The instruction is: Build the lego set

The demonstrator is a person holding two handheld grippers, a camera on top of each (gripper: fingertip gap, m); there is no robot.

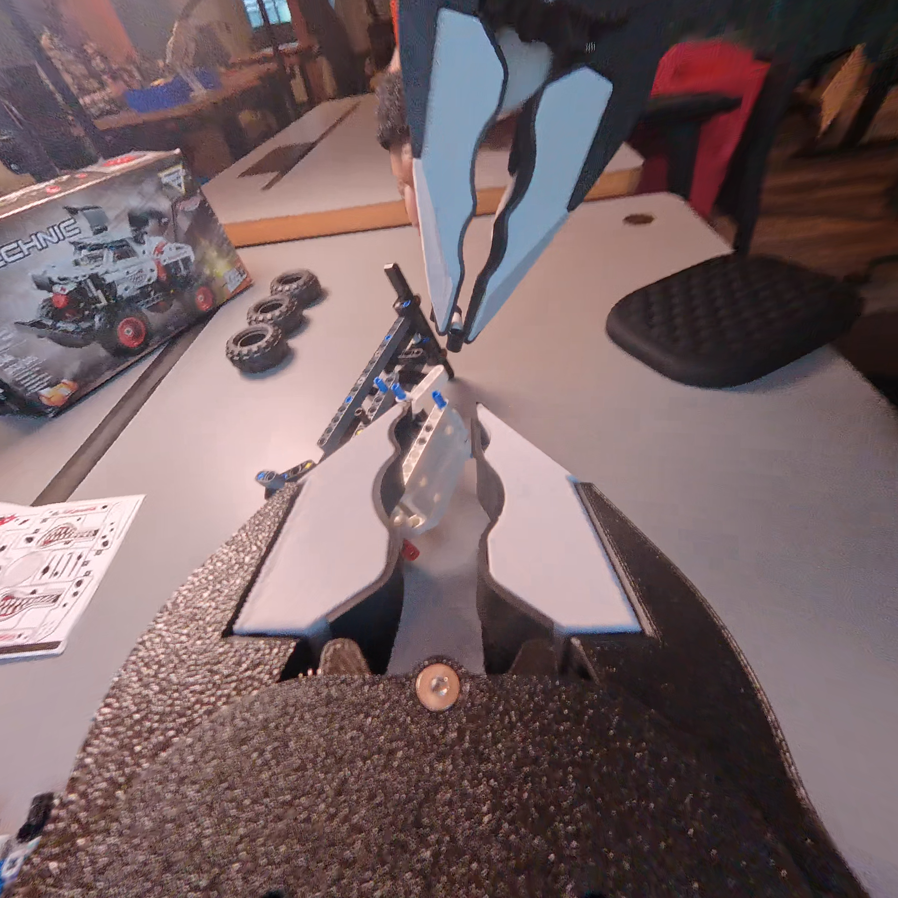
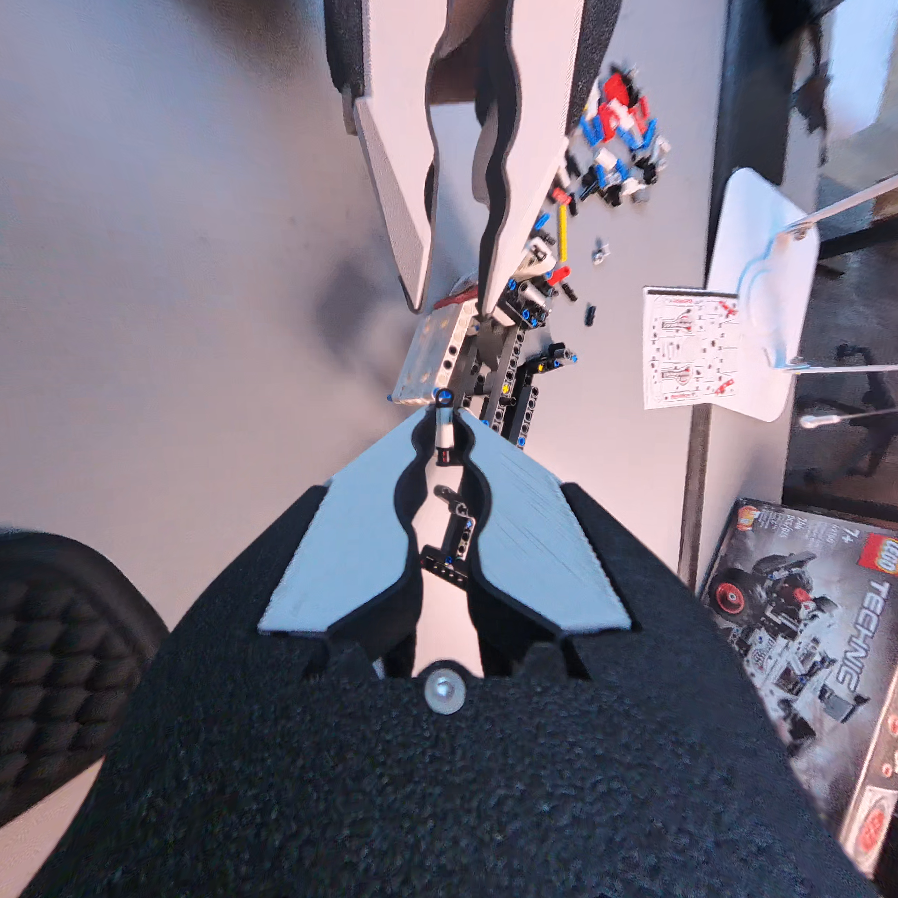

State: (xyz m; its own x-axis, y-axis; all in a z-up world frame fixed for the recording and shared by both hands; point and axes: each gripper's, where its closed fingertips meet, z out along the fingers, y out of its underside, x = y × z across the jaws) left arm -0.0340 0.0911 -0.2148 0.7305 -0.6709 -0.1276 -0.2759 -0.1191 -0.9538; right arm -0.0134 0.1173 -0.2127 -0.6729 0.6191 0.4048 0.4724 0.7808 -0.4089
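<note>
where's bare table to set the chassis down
Bare table lies between the chassis and the black pad. It is crowded by the tyres and box, and around the loose parts.

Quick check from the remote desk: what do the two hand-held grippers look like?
Both match. The left hand-held gripper and right hand-held gripper each have a rough-textured black body, a silver screw at centre, and two flat pale grey fingers edged in black, with wavy inner contours tapering to points. No cables or sleeves show.
</note>
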